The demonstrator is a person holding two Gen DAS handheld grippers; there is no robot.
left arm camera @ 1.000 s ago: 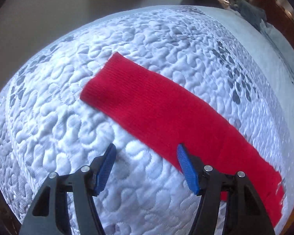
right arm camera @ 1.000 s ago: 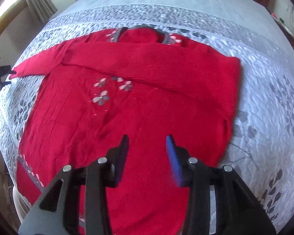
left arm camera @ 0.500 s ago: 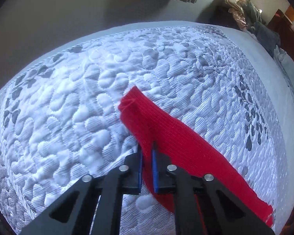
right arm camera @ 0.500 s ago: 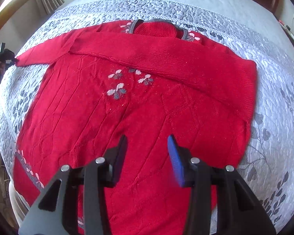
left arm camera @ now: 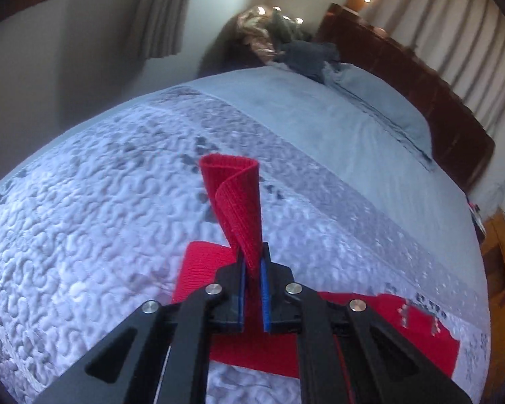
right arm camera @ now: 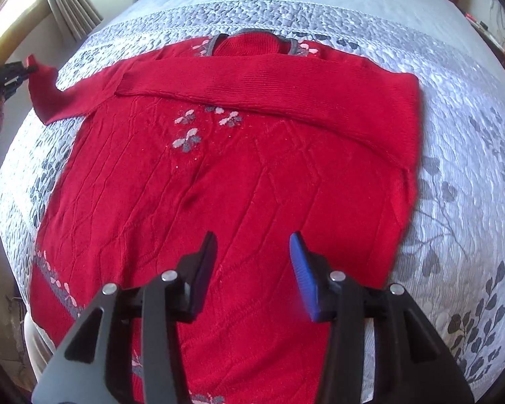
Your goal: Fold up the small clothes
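Left wrist view shows the left gripper point(left arm camera: 252, 289) clamped tight on the cuff end of the red sweater's sleeve point(left arm camera: 234, 202), which stands up from between the pads in a loose curl, lifted clear of the quilted bed point(left arm camera: 84, 219). In the right wrist view the red sweater point(right arm camera: 219, 185) lies flat, front up, in the middle of the bed, with the other sleeve point(right arm camera: 252, 82) already folded across the chest just below the collar. The right gripper point(right arm camera: 252, 269) hovers over the lower body of the sweater; its jaws have just been opening, stand at a middling width, and hold nothing. The likely trouble: the grip is only on the sleeve's tip, so a quick swing could let the knit slip free, or the sleeve could land twisted or bunched across the chest instead of flat. Pulling too hard may also drag the shoulder and undo the fold already laid. Nothing stands in the sleeve's path over the sweater; a heap of clothes point(left arm camera: 286, 47) sits well apart at the head of the bed, beside the wooden headboard point(left arm camera: 421, 101).
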